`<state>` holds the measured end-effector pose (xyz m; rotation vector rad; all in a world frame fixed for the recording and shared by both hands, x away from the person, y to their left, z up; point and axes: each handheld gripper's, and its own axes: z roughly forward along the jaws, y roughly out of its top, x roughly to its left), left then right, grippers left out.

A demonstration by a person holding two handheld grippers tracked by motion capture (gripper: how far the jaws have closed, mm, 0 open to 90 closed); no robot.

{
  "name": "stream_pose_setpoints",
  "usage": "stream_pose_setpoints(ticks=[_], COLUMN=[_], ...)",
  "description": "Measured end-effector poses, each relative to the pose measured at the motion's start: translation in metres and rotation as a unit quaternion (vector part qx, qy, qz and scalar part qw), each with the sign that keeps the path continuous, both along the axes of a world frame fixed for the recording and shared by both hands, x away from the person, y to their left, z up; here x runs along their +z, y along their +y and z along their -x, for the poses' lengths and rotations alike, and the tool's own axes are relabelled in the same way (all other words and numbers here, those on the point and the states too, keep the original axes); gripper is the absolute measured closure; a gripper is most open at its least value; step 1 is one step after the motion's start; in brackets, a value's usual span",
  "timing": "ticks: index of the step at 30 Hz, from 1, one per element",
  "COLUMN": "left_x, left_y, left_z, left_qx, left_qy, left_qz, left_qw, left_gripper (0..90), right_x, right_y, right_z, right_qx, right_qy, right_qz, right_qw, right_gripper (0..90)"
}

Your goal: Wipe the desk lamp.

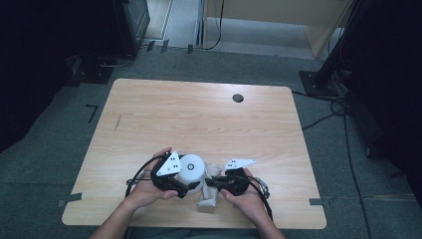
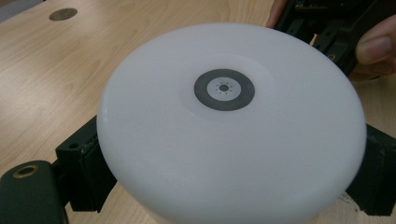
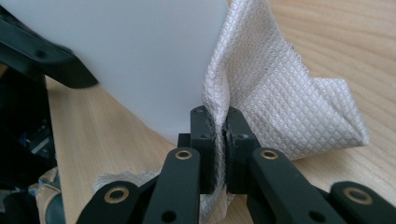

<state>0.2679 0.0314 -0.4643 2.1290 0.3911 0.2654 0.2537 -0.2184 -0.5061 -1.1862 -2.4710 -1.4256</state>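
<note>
Pinching cloth (image 3: 289, 107), white tub (image 2: 231, 126) crowding alongside

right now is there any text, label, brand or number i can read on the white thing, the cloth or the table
None: no words or numbers can be read.
white round object: a grey ring mark with small dots, no letters.
beige woven cloth: plain weave.
wooden table: bare, with a dark round hole.
</note>
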Motion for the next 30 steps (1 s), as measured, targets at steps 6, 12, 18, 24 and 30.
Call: stream_pose_setpoints(ticks=[6, 12, 18, 24, 30], left_x=[-0.001, -0.001, -0.001, -0.001, -0.002], left_y=[0.0, 0.0, -0.001, -0.001, -0.001], left_z=[0.0, 0.0, 0.001, 0.001, 0.0], left_qx=[0.0, 0.001, -0.002, -0.002, -0.003], left_qy=[0.001, 0.001, 0.001, 0.002, 0.003], left_qz=[0.002, 0.003, 0.005, 0.005, 0.005], left_qw=[1.0, 1.0, 1.0, 1.0, 1.0], left_gripper=[8.4, 8.4, 8.4, 8.5, 8.5], right_x=[0.02, 0.05, 0.066, 0.052, 0.019], right_y=[-0.005, -0.01, -0.004, -0.011, -0.01], right_z=[0.005, 0.015, 0.022, 0.017, 0.006], right_qx=[-0.005, -0.002, 0.011, 0.008, 0.004], right_qy=[-0.014, -0.061, -0.103, -0.083, -0.027], right_qz=[-0.052, -0.099, -0.094, -0.097, -0.076], right_qw=[0.9986, 0.9932, 0.9902, 0.9918, 0.9967], right_gripper=[85.2, 85.1, 85.1, 85.1, 85.1])
